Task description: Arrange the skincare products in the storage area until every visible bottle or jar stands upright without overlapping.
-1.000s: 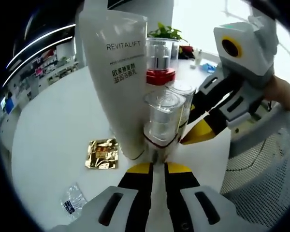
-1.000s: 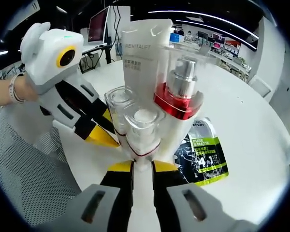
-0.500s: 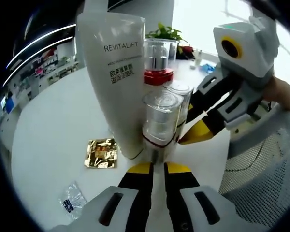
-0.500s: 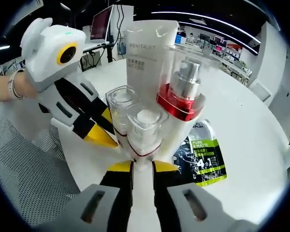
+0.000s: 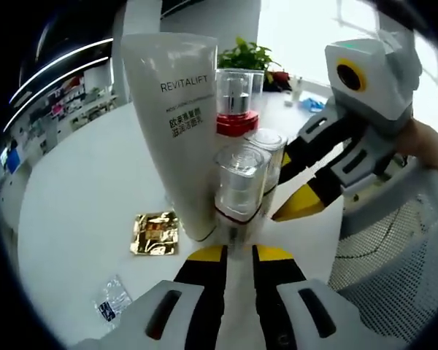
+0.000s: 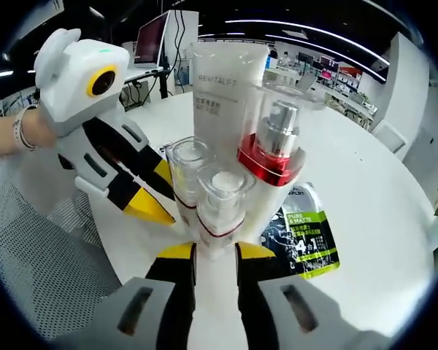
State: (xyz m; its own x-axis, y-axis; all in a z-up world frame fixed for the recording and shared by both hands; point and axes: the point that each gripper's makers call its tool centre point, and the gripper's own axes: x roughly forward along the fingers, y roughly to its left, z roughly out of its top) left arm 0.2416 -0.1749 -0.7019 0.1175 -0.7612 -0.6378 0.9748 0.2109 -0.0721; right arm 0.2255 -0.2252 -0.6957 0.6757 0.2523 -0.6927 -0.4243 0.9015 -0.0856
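On the white desk (image 5: 73,189) a gold packet (image 5: 154,232) lies flat at the left, with a small clear wrapper (image 5: 111,299) near it. Next comes the tall white tube (image 5: 181,131), standing on its cap. It looks soft and top-heavy, so I think it could tip with a light push.

Right beside it stand 3 clear bottles in a tight bunch, all upright: the red-collared pump bottle (image 5: 236,98) at the back, a small bottle (image 5: 266,157) in the middle and the near bottle (image 5: 239,186) in front. They look hard, smooth and slippery. I would take each one low on its body, not by the cap.

The left gripper (image 5: 231,257) has its jaws a little open, 1 on each side of the near bottle's foot, not squeezing it. The right gripper (image 6: 212,254) does the same at its own closest bottle (image 6: 220,208).

A green and black sachet (image 6: 306,237) lies flat on the far right.
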